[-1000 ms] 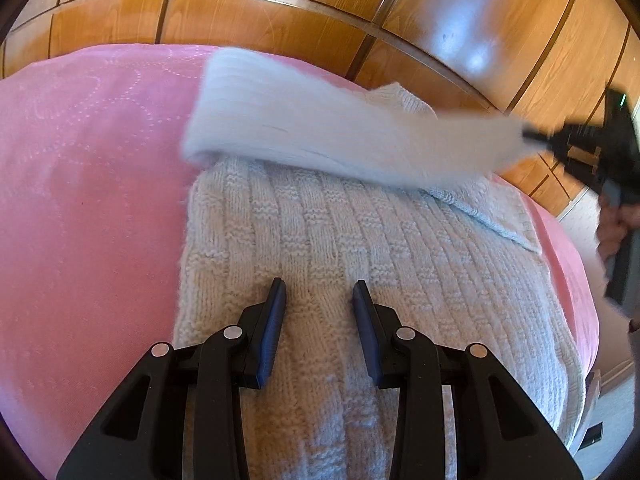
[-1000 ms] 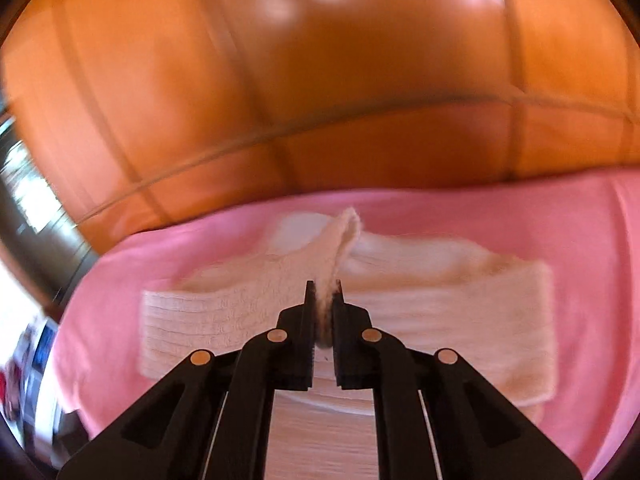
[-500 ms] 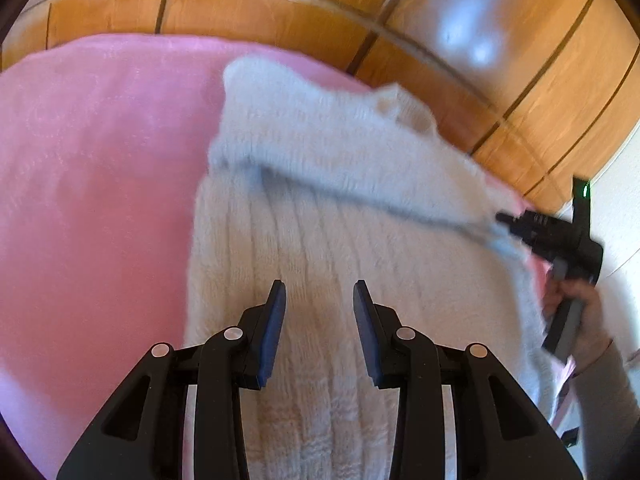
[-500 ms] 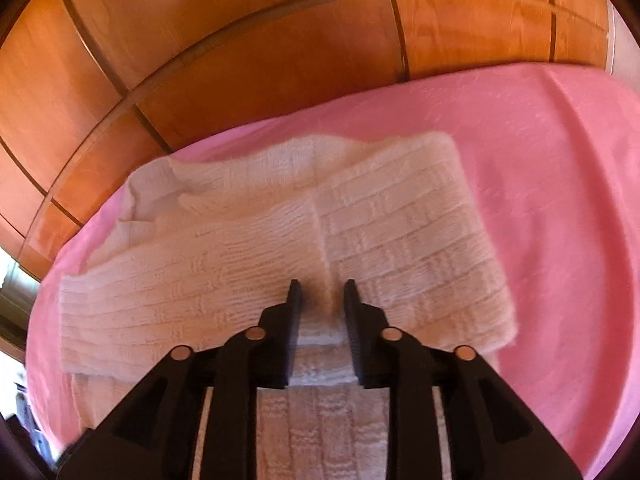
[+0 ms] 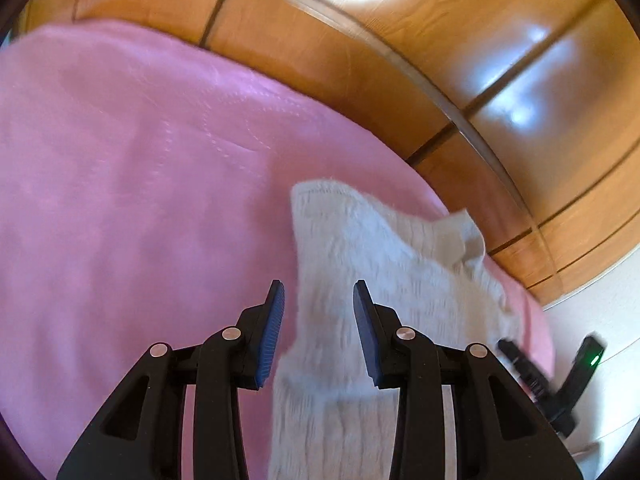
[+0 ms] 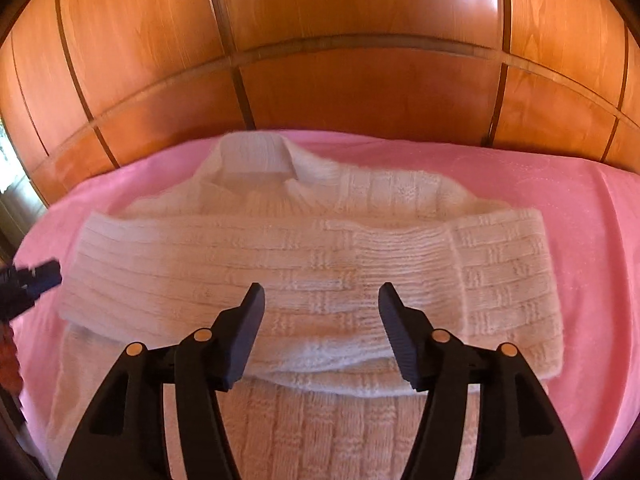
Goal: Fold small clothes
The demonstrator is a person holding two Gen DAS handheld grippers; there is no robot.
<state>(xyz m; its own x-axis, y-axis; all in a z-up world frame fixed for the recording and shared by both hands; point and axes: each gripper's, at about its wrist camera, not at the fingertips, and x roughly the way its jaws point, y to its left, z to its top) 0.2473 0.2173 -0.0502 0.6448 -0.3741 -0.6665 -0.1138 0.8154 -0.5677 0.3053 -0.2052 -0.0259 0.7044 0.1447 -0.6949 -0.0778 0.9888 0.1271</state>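
On the pink bedspread, as the right wrist view shows, lies a cream knitted sweater with its collar toward the wooden panelling and both sleeves folded flat across its chest. The right gripper hovers over the folded sleeves; its jaws have just been opening and now stand wide, with nothing pinched between them. The left gripper's tip shows at that view's left edge, beside the sweater's side. From the left wrist view, blurred by motion, the left gripper hangs above the sweater's edge, jaws moderately apart and empty, opened slightly further; the bedspread spreads leftward.
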